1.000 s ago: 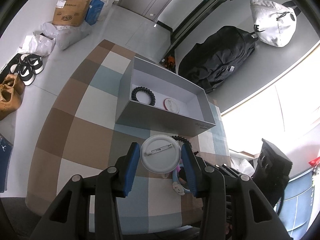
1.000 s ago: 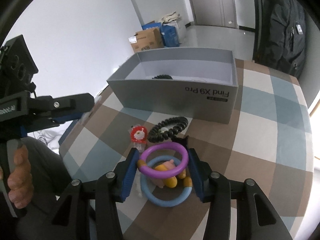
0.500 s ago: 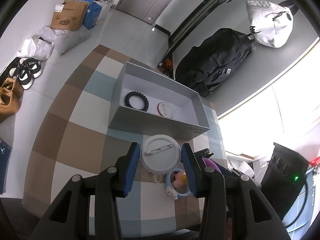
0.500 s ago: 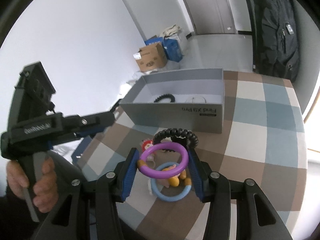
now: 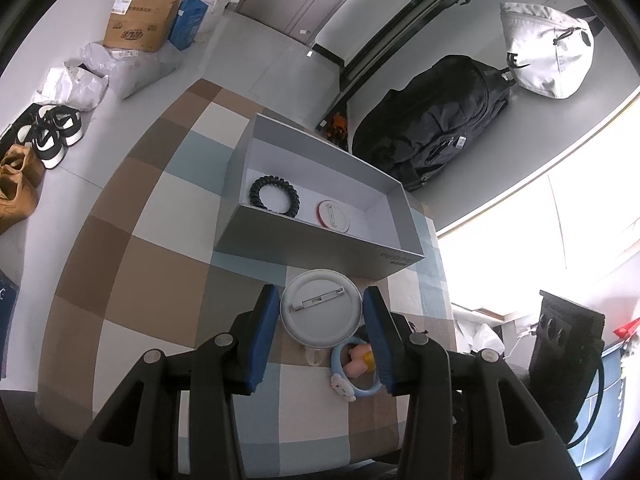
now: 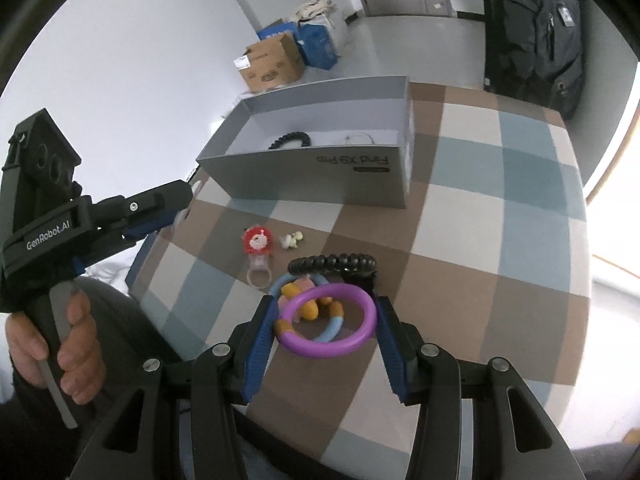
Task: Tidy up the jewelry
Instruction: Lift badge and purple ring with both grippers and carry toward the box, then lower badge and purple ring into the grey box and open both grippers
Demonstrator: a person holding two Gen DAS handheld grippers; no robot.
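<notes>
I am holding a white badge (image 5: 320,307) pinched in my left tool (image 5: 320,312) and a purple ring (image 6: 329,320) clamped in my right tool (image 6: 326,322), both lifted clear of the bench (image 6: 472,216) because the box (image 5: 316,236) just ahead is taking them.

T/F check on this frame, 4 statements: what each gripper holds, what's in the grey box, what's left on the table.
1. The left gripper holds a white pin badge. True.
2. The right gripper holds a black hair tie. False: a purple ring.
3. The grey box is empty. False: it holds a black coil hair tie and a round badge.
4. A blue ring lies on the table. True.
</notes>
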